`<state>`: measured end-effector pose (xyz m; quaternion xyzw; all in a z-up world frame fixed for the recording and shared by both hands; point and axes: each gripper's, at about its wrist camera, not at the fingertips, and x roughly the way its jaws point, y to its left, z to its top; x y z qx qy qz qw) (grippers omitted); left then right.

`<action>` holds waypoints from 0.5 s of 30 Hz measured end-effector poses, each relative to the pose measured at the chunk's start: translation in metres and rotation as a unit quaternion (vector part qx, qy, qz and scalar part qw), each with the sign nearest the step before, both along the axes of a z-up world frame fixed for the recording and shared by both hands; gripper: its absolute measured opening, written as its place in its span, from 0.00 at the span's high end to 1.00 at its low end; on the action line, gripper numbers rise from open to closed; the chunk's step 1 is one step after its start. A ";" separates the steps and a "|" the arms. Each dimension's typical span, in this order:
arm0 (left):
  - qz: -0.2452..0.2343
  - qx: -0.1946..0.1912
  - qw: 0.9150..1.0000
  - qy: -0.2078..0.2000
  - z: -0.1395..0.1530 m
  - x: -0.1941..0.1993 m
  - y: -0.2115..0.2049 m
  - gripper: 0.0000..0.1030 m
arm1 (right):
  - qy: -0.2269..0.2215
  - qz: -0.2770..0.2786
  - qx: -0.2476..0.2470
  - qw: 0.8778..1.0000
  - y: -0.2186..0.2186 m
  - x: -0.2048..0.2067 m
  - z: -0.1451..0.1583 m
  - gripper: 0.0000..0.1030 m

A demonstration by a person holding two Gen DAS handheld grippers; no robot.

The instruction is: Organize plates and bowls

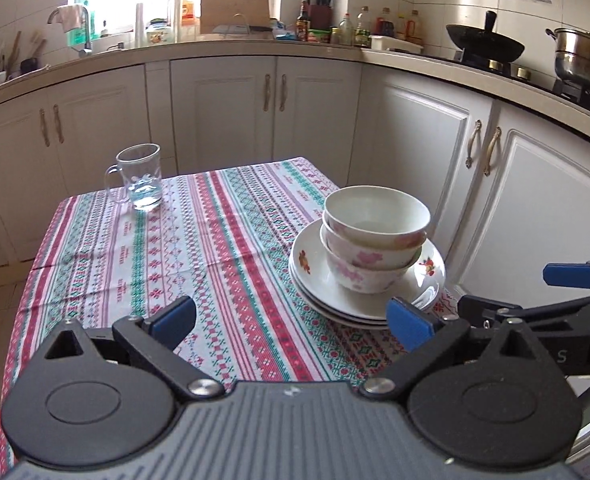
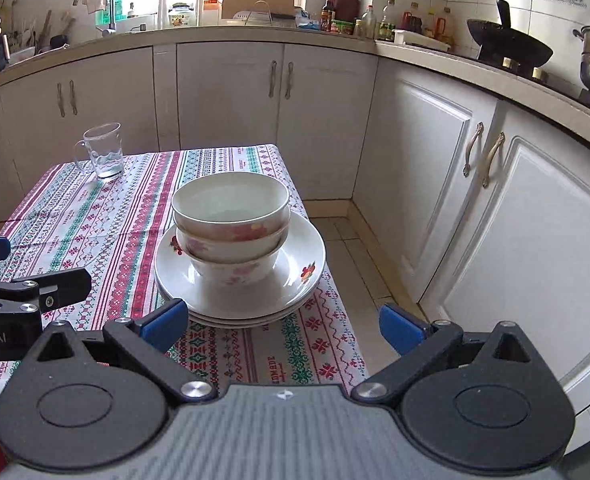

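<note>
Both tongs are standing wide open and holding nothing: the left tongs [image 1: 291,322] are filling the bottom of the left wrist view, their blue pads spread to either side of the striped tablecloth [image 1: 199,248], and the right tongs [image 2: 281,324] are doing the same at the bottom of the right wrist view, with the left pad [image 2: 163,322] sitting just in front of the plates and the right pad hanging out past the table edge over the tiled floor [image 2: 359,264]. Each pair is also showing at the edge of the other's view, the right pair at the lower right of the left view and the left pair at the middle left of the right view. Just beyond the pads, the stack of plates [image 2: 295,280] is resting on the table at its right-hand edge, right of centre in the left view and near the centre in the right view, with three nested bowls [image 2: 231,216] sitting upright in the middle of the top plate. Farther back, in the upper left of the table, a glass mug [image 1: 141,178] is standing well apart from the stack. Behind everything, white cabinets [image 1: 223,108] are curving around under a counter, with a black wok [image 1: 485,42] and a steel pot [image 1: 585,58] at the upper right.
</note>
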<state>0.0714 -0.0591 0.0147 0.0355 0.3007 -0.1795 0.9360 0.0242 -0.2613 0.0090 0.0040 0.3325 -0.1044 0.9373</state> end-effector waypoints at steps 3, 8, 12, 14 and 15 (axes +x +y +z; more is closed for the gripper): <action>0.011 0.005 1.000 -0.003 0.000 -0.005 0.001 0.02 | -0.002 -0.002 -0.002 1.000 0.005 -0.003 0.002 0.00; 0.018 0.008 1.000 -0.005 0.003 -0.007 0.001 0.02 | -0.004 -0.002 -0.004 1.000 0.007 -0.004 0.004 0.00; 0.020 0.010 1.000 -0.005 0.003 -0.006 0.001 0.02 | -0.009 -0.004 -0.007 1.000 0.008 -0.006 0.004 0.00; 0.022 0.011 1.000 -0.004 0.003 -0.006 0.001 0.02 | -0.008 -0.004 -0.008 1.000 0.008 -0.005 0.004 0.00; 0.023 0.013 1.000 -0.005 0.003 -0.007 0.000 0.02 | -0.008 -0.005 -0.008 1.000 0.008 -0.005 0.004 0.00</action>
